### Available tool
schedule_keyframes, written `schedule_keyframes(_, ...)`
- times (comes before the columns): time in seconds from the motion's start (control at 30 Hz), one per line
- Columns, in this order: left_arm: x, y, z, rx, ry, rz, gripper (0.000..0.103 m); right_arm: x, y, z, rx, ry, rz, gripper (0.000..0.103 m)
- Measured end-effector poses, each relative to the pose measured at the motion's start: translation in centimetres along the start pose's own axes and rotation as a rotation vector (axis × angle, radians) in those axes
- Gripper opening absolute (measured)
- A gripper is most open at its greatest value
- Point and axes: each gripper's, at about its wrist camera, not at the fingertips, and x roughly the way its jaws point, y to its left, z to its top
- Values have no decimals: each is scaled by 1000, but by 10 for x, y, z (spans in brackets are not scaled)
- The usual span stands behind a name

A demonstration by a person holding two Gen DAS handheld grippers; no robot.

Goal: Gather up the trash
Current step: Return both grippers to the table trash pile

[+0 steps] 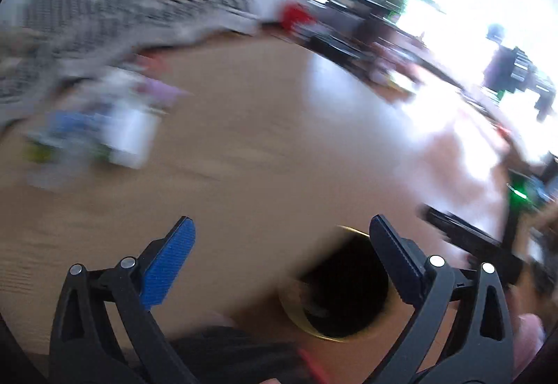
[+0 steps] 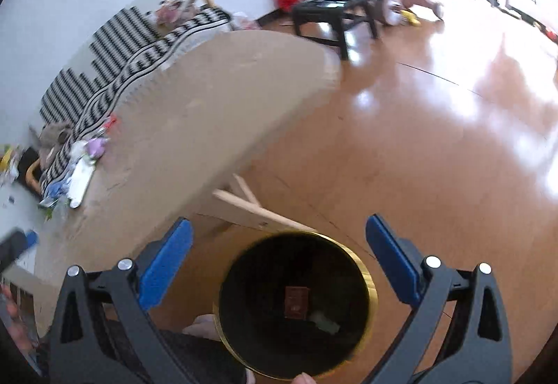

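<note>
Right wrist view looks steeply down: the right gripper (image 2: 279,244) hangs over a round bin (image 2: 369,279) with a gold rim and black inside, its 2 blue-padded fingers (image 2: 167,265) spread wide with nothing between them. The bin stands on the glossy wooden floor (image 2: 418,157), just beside the edge of a pale table (image 2: 209,105). At the bottom of the bin lie a small brown packet (image 2: 296,302) and a pale scrap (image 2: 326,321) at its 4 o'clock. More trash (image 2: 78,175) sits in a loose pile at the table's far end, at 9 o'clock in this view, next to a black-and-white striped cloth (image 2: 115,70).

Left wrist view is heavily blurred. The left gripper (image 1: 280,241) is tilted low over the tabletop (image 1: 244,140), fingers (image 1: 171,262) also wide apart and holding nothing. The blurred pile of trash (image 1: 115,126) shows at 10 o'clock, well apart from the fingers; the bin (image 1: 345,293) shows at 5 o'clock, below the table edge.
</note>
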Motion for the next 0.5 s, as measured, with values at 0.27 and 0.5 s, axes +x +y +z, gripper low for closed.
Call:
schedule_keyframes(0.27, -24, 183, 32, -204, -65, 379, 97, 41, 156, 42, -230, -14, 109, 96)
schedule_keyframes(0.5, 20, 245, 56, -313, -28, 285, 97, 80, 270, 52, -351, -36, 129, 96)
